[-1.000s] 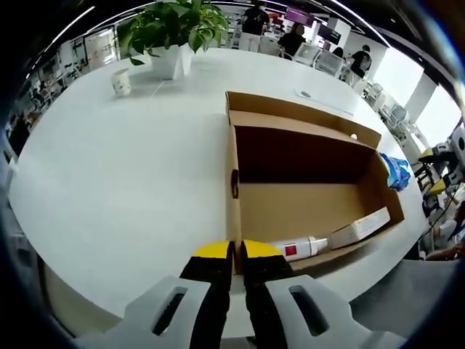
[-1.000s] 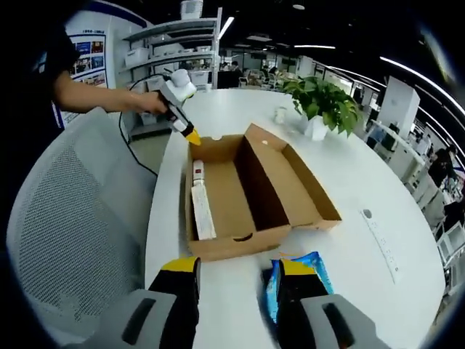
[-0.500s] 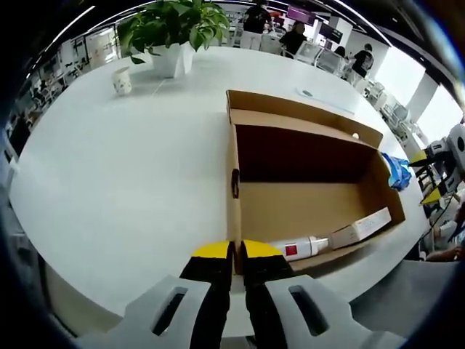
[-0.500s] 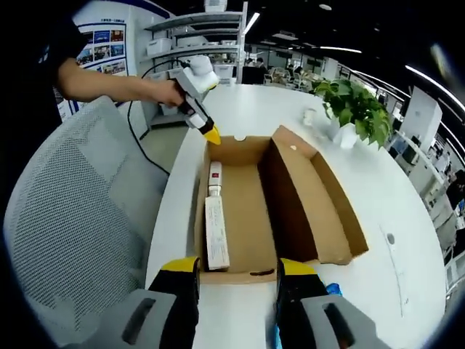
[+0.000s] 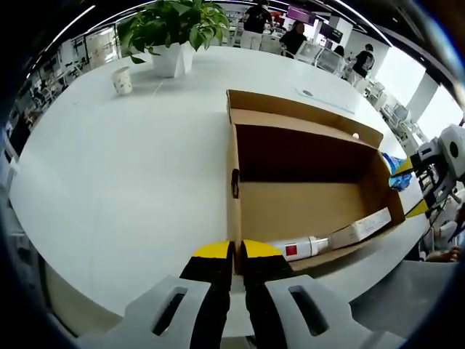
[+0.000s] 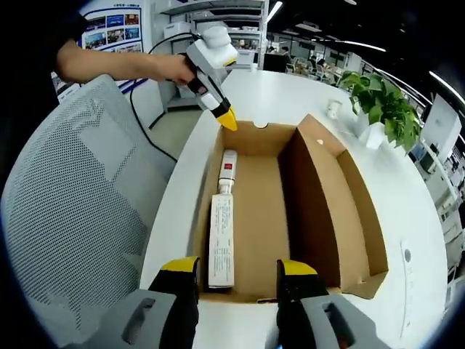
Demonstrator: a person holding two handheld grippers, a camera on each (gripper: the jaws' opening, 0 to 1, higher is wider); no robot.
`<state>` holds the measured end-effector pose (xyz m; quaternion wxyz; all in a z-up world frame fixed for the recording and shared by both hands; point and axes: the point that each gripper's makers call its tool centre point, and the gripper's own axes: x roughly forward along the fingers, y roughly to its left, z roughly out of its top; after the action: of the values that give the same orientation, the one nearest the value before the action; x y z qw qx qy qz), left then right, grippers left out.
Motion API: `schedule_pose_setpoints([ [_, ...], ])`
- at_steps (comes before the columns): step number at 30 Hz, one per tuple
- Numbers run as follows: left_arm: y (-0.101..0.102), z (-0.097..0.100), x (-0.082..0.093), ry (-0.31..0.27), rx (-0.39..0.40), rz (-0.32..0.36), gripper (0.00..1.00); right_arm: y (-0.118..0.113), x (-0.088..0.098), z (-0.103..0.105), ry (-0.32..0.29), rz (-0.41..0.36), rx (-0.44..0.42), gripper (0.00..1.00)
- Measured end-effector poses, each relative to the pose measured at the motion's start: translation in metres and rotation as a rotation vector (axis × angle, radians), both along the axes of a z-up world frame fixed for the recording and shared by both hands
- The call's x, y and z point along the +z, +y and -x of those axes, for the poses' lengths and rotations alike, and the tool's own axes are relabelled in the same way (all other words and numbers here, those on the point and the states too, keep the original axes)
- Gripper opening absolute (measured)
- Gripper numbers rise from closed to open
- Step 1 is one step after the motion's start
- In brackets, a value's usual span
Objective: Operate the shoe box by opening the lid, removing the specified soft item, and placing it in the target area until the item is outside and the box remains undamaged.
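Open cardboard shoe box (image 5: 305,196) on round white counter (image 5: 116,167), lid flap folded back flat on the far side in the left gripper view. Left gripper (image 5: 235,254): fingers closed together, pinching the box's near end wall at its top edge. In the right gripper view the same gripper (image 6: 228,121) sits at the far end of the box, held by a hand (image 6: 171,69). Right gripper (image 6: 239,275) fingers spread wide, holding nothing, hovering at the near end wall of the box (image 6: 320,196). Inside the box, along one long wall: white tube with red label (image 6: 227,170) and long white carton (image 6: 221,240), end to end. Blue soft packet (image 5: 397,171) lies on the counter just outside the box's far end in the left gripper view, beside the right gripper (image 5: 418,185). Potted plant (image 5: 171,29) and small cup (image 5: 121,81) well away on the counter. Grey mesh chair (image 6: 65,211) beside the counter
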<state>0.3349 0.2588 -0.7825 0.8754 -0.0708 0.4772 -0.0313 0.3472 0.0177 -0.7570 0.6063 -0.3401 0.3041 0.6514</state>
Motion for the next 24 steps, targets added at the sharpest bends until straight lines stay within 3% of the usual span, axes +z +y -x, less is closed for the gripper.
schedule_pose_setpoints([
  [11, -0.002, 0.001, 0.001, 0.003, 0.007, 0.006, 0.02, 0.007, -0.026, 0.003, 0.036, 0.070, 0.035, 0.40],
  [24, -0.003, 0.002, 0.002, 0.003, 0.014, 0.009, 0.02, 0.011, -0.043, 0.003, 0.060, 0.117, 0.056, 0.38],
])
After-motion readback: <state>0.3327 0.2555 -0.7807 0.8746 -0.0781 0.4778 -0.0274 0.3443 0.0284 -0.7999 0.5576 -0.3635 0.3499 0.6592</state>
